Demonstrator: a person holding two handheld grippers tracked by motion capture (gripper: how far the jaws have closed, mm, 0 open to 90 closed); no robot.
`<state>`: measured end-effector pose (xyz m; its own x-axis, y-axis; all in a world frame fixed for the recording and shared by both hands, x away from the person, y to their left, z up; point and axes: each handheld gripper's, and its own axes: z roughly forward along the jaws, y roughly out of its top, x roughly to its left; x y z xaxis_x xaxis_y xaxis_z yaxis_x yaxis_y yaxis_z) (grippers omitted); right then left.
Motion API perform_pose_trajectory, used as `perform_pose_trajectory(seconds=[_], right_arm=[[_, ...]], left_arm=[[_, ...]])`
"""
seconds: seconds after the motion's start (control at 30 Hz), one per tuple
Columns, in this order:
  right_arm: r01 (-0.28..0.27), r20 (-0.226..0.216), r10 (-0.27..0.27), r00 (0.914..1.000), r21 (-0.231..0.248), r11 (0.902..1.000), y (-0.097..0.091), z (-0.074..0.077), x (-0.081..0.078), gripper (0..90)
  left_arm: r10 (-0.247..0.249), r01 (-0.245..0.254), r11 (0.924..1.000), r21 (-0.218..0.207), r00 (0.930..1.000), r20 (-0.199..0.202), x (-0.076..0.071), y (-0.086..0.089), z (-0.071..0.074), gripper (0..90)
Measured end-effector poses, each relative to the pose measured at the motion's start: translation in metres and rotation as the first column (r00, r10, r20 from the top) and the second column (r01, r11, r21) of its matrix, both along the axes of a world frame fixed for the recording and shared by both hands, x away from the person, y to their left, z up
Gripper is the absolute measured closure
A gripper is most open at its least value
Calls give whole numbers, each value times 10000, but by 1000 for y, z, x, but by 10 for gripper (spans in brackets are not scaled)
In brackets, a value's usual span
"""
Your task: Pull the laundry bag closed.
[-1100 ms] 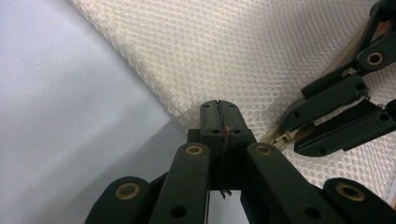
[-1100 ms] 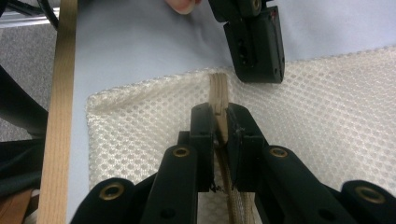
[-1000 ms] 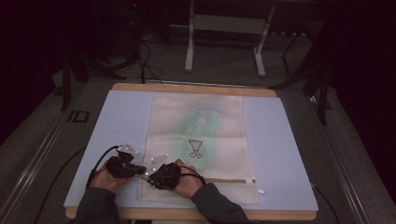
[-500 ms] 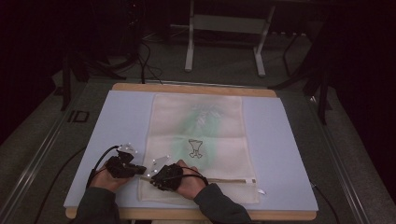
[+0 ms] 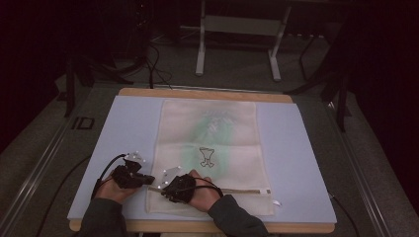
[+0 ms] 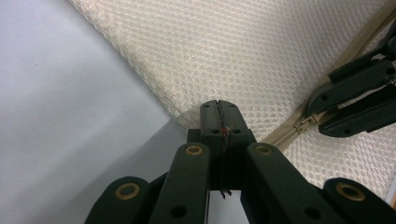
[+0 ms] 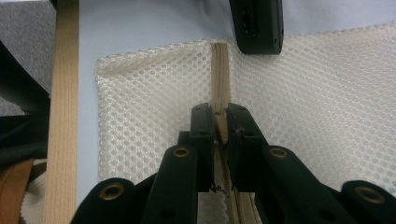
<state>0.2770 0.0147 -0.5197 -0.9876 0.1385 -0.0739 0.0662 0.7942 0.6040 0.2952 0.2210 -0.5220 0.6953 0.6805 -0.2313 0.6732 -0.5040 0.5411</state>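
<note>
At 7 o'clock on the pale blue counter [image 5: 123, 128], the cream mesh zip bag [image 5: 212, 133] lies flat. Left tool [image 6: 218, 108] clenches its corner; right tool [image 7: 219, 119] clenches the beige zipper [image 7: 219, 70]. Risk: mesh slipping out under pull, zipper jamming.

Only one marking is showing up as readable: the dark letters "ID" [image 5: 82, 123], sitting on the grey floor at the left of the high view, just beside the desk [image 5: 123, 123]. The mesh bag [image 5: 210, 148] is carrying a dark outlined figure, not lettering.
</note>
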Motion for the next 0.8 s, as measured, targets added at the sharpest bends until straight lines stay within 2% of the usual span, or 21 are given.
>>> perform_pose_trajectory(seconds=[0.8], right_arm=[[2,165,1,9999,-158,9999,-13,2,-4,822]], left_arm=[[-41,41,10000,-31,10000,2,0,1,0,898]])
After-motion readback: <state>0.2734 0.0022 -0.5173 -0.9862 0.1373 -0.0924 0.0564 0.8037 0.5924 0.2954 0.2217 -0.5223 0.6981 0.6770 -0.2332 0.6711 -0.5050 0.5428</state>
